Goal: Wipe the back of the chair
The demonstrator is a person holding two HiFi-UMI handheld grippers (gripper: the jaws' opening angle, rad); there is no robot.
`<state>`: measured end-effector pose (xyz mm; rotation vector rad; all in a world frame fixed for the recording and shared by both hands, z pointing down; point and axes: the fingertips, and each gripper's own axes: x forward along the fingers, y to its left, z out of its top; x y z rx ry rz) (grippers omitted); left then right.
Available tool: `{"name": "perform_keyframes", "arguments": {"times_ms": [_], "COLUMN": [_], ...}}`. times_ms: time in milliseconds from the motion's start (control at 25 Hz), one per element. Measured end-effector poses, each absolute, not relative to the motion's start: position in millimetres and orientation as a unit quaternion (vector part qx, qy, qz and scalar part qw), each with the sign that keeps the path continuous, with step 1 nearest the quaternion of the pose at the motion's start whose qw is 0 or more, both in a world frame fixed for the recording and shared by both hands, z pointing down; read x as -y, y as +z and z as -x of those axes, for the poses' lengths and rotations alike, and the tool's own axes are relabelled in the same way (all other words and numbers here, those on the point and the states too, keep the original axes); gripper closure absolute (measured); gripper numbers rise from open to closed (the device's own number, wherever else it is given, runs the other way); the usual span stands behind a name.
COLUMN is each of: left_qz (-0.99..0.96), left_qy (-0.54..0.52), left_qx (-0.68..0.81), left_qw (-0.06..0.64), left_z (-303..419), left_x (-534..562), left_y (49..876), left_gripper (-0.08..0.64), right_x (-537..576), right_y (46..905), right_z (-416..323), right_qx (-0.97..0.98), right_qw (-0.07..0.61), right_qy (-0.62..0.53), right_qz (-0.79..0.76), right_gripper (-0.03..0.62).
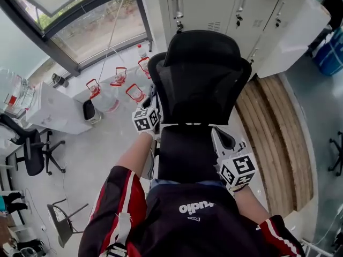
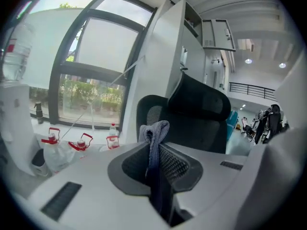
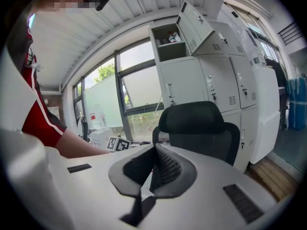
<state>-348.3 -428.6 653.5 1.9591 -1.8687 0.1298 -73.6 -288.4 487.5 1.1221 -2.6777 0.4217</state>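
The left gripper is pinching a grey-blue cloth between its closed jaws, with a bunched fold sticking up above the pads and the rest hanging down into the gap. The cloth is looking soft and limp, so it is likely folding and dragging rather than sliding cleanly. A firm pinch near the middle, as here, seems the right hold. The right gripper is carrying nothing, its jaws pressed together. Ahead of both, the black office chair is standing upright, and the left gripper is hovering just beside the backrest's left edge. Its mesh back is probably giving a little under pressure, and the chair may be rolling or swivelling when pushed, so the free gripper could be steadying the frame. Beyond are grey lockers and water jugs.
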Motion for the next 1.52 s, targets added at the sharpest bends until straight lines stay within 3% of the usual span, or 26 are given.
{"name": "perform_keyframes", "arguments": {"times_ms": [200,520,1520], "left_qz": [-0.688,-0.685,-0.771], "left_qy": [0.058,0.076,0.103], "left_qx": [0.688,0.684,0.581], "left_qw": [0.225,0.241,0.239], "left_z": [382,373,189], "left_x": [435,464,516], "left_y": [682,720,727], "left_gripper": [0.503,0.503,0.503], "right_x": [280,279,286], "right_y": [497,512,512], "right_z": [82,52,-40], "right_qx": [0.905,0.883,0.839], "right_qw": [0.118,0.133,0.101], "right_qy": [0.149,0.163,0.185], "right_qz": [-0.38,-0.419,-0.501], "right_gripper": [0.577,0.577,0.577]}}
